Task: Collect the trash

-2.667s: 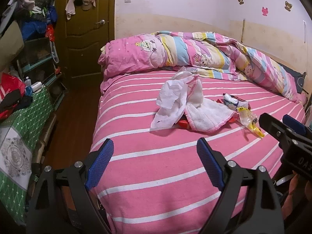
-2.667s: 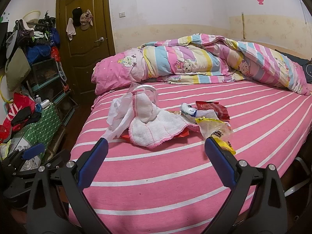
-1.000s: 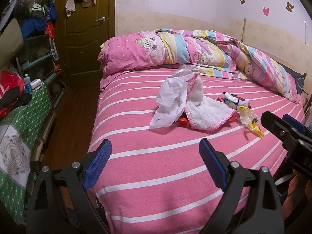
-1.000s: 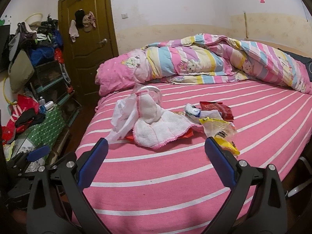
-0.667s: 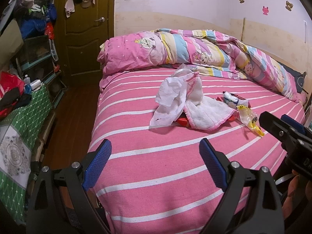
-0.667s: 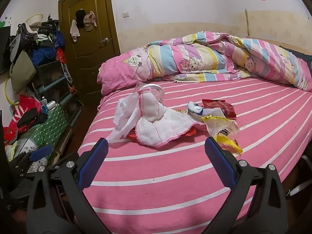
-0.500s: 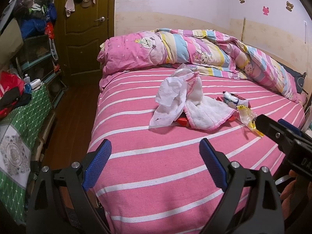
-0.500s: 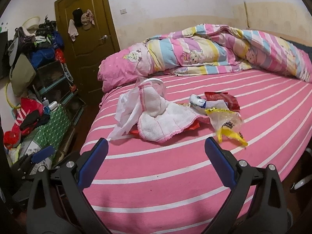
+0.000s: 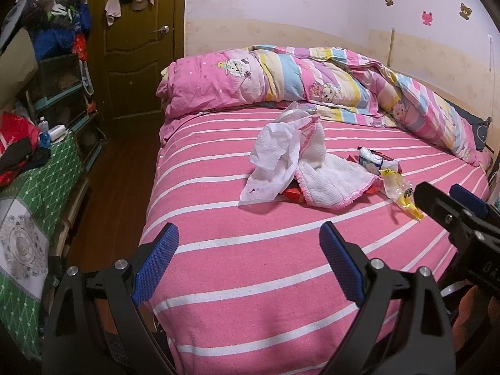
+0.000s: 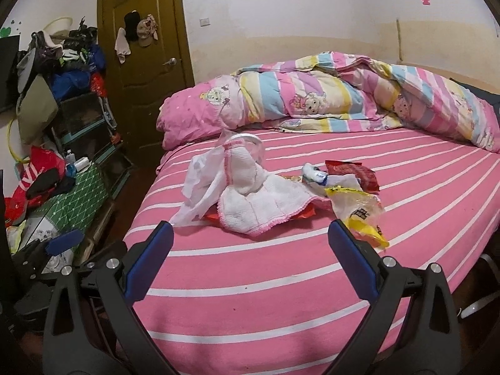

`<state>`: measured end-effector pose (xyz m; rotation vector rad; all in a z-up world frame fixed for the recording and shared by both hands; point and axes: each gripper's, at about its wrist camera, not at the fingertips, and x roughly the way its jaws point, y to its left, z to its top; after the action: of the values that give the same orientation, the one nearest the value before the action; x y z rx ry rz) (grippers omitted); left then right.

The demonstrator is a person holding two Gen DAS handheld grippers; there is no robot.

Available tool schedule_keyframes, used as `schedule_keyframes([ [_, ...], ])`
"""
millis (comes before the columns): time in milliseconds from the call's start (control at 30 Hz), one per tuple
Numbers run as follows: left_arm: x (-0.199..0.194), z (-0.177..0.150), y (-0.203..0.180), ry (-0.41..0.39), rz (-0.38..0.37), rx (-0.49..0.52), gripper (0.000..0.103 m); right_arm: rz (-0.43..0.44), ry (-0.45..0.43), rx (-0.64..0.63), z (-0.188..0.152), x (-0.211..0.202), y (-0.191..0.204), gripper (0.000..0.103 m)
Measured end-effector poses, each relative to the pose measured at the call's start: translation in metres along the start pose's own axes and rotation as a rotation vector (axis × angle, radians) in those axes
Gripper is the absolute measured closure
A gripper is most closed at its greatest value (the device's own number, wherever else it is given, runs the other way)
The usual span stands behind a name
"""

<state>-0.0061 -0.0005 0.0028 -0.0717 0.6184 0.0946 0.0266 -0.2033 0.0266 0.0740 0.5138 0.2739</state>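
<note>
A heap of trash lies mid-bed on the pink striped sheet: a white plastic bag, a white cloth with pink trim, a red wrapper, a small white-blue packet and a clear yellow-printed bag. The same white plastic bag, cloth and yellow bag show in the left wrist view. My right gripper stands open just short of the heap. Further back, my left gripper is open over bare sheet. Both hold nothing.
A rolled striped quilt lies along the bed's far side. A brown door and cluttered shelves stand at left, with a green-covered stand beside a strip of wooden floor.
The right gripper has moved forward and lower toward the trash heap, which now looks larger. The left gripper has barely moved. Both stay open.
</note>
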Motion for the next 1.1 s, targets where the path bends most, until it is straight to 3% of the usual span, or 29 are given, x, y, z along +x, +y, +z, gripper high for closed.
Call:
schedule_keyframes([
  [600,0.004,0.002,-0.001,0.02,-0.015,-0.016,0.014,0.062,0.009,0.009,0.002,0.0,0.003,0.005],
  [1100,0.041,0.017,0.004,0.057,-0.15,0.015,0.014,0.134,0.084,0.082,0.009,0.045,-0.012,0.005],
])
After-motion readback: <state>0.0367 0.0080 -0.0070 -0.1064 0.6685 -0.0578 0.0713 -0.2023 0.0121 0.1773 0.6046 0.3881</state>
